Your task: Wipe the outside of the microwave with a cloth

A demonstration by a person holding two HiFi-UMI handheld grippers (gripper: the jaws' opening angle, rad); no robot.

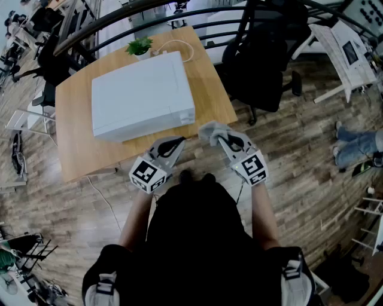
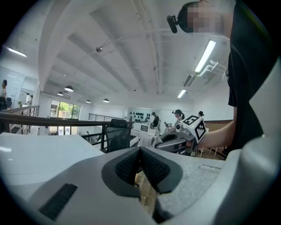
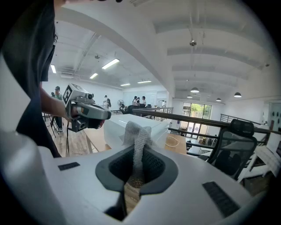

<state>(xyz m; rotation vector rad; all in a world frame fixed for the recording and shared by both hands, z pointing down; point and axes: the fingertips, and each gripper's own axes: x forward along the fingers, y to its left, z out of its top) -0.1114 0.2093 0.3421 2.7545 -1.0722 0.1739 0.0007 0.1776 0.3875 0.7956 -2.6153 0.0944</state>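
Observation:
The white microwave point(image 1: 142, 95) stands on a wooden table point(image 1: 78, 149), seen from above, and shows in the right gripper view as a white box point(image 3: 115, 126). My right gripper point(image 1: 221, 140) is shut on a grey mesh cloth point(image 1: 210, 130) just off the microwave's near right corner. The cloth point(image 3: 135, 137) rises from between the jaws. My left gripper point(image 1: 177, 143) hangs beside it near the table's front edge, its jaws closed together with nothing between them point(image 2: 139, 153). The left gripper view shows the right gripper point(image 2: 174, 139) and the cloth point(image 2: 147, 141) to its right.
A small potted plant point(image 1: 139, 46) and a white cable point(image 1: 179, 46) sit behind the microwave. A black office chair point(image 1: 263, 60) stands right of the table, beyond it a railing point(image 1: 179, 12). A person's legs point(image 1: 358, 146) show at far right on the wooden floor.

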